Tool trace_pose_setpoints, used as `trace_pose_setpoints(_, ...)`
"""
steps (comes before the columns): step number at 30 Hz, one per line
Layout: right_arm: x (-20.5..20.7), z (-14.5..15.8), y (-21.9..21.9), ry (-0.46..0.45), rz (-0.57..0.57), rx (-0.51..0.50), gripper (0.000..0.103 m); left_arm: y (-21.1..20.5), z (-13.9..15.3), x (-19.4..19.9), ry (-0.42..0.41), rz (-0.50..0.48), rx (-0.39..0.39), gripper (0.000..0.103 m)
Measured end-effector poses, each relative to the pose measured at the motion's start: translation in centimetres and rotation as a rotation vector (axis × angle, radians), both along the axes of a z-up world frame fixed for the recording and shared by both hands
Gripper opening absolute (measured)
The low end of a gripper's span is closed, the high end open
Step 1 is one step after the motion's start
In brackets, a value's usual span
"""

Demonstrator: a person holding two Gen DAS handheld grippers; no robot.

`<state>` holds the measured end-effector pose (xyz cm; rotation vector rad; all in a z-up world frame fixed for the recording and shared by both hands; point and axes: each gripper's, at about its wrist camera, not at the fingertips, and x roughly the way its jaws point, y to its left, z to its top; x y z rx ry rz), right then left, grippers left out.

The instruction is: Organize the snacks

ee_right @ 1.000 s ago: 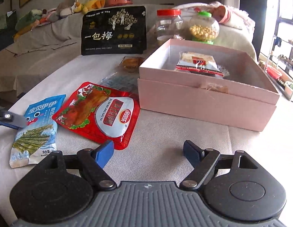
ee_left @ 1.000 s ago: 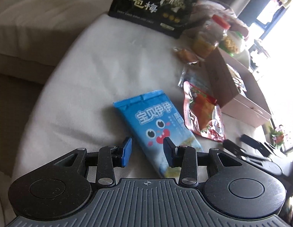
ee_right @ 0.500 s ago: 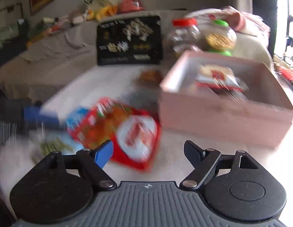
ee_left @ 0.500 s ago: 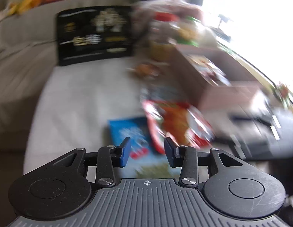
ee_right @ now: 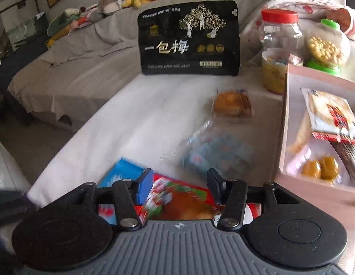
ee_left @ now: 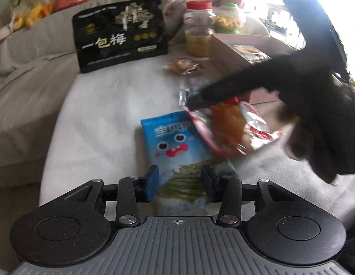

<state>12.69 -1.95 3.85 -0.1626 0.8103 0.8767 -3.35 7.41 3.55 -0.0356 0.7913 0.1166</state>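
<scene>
- Snacks lie on a soft white cloth (ee_right: 154, 119).
- Red pouch (ee_left: 232, 130) is shiny and crinkly; it overlaps the flat blue packet (ee_left: 177, 151).
- Right gripper (ee_right: 179, 184) has its jaws closing, with the red pouch (ee_right: 177, 201) between them; I cannot tell if they press it.
- Left gripper (ee_left: 181, 182) has its jaws opening around the blue packet's bottom end, not pinching it.
- Pink box (ee_right: 292, 114) is square, made of card, with packets inside.
- Black bag (ee_right: 189, 39) stands up at the back, beside a round, see-through jar (ee_right: 280, 50).

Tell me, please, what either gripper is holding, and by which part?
Nothing clearly yet. The right gripper is closing over the far end of the red packet; the left gripper, opening, straddles the blue packet.
</scene>
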Motion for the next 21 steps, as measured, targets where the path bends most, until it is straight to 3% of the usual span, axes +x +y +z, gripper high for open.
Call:
trace_pose_setpoints(5,-2.4,-1.4,-4.6,0.020,-0.018,-0.039,0.051,0.3,-0.1,-0.2,-0.010,-0.002,-0.014,0.047)
trace_pose_setpoints(13,-3.9,-1.5,-11.7,-0.061,-0.171,-0.080,0.052,0.6,0.1,0.3,-0.009,-0.012,-0.088,0.048)
trace_pose_setpoints(17,-5.1,-0.6,-14.0,-0.105,-0.174,-0.058,0.077,-0.8,0.2,0.9,0.000,-0.069,-0.118,0.048)
trace_pose_setpoints(21,-8.0,-0.2,-14.8,-0.201,-0.034,-0.091,0.082,-2.2,0.1,1.7,0.012,-0.118,-0.131,0.048)
